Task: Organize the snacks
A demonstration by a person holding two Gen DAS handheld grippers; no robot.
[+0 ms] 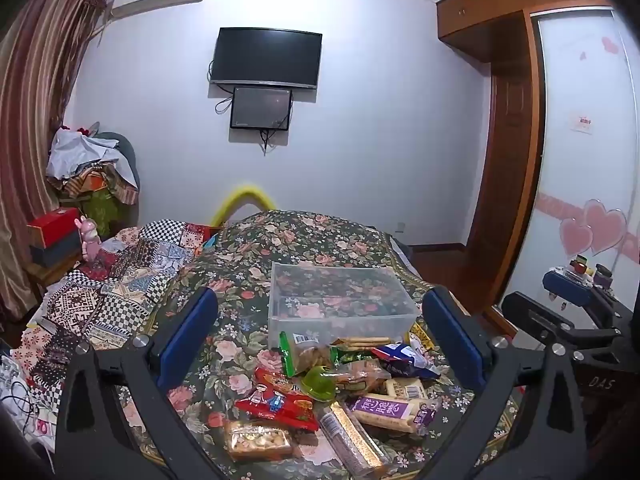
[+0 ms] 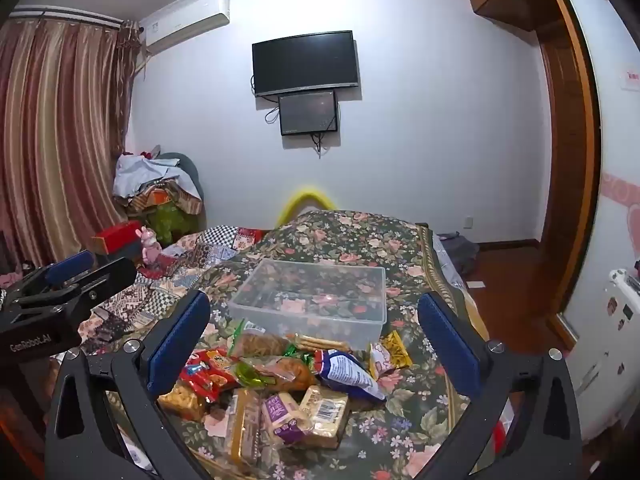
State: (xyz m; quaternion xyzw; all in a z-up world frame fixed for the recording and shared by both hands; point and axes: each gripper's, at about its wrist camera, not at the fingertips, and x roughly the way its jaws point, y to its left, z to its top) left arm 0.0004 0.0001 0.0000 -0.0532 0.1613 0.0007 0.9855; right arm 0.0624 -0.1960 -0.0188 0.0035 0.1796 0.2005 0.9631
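Bedroom, flowered bedspread (image 1: 248, 280): snacks heaped before an empty clear box (image 1: 340, 300).
Left view: left gripper (image 1: 320, 332) gaped wide, empty, snack pile (image 1: 340, 392) just ahead between its fingers. Right view: right gripper (image 2: 312, 336) likewise wide and empty, pile (image 2: 272, 384) slightly leftward, box (image 2: 316, 296) beyond.

The storage box (image 1: 340, 300) is clear, smooth plastic, glossy enough to show the flowered cloth through its walls. That floral bedspread (image 1: 304, 236) is matt woven fabric, and the patchwork quilt (image 1: 120, 280) beside it looks like soft, printed cotton. The snack packets (image 1: 340, 392) are shiny plastic film, crinkled and catching light; the red packet (image 1: 276, 400) is the glossiest. The gripper pads (image 1: 188, 332) are matt blue rubber or foam on dull black plastic arms with small bright metal screws. The wardrobe (image 1: 500, 8) is polished wood, and the curtain (image 2: 60, 128) is sheeny striped cloth.
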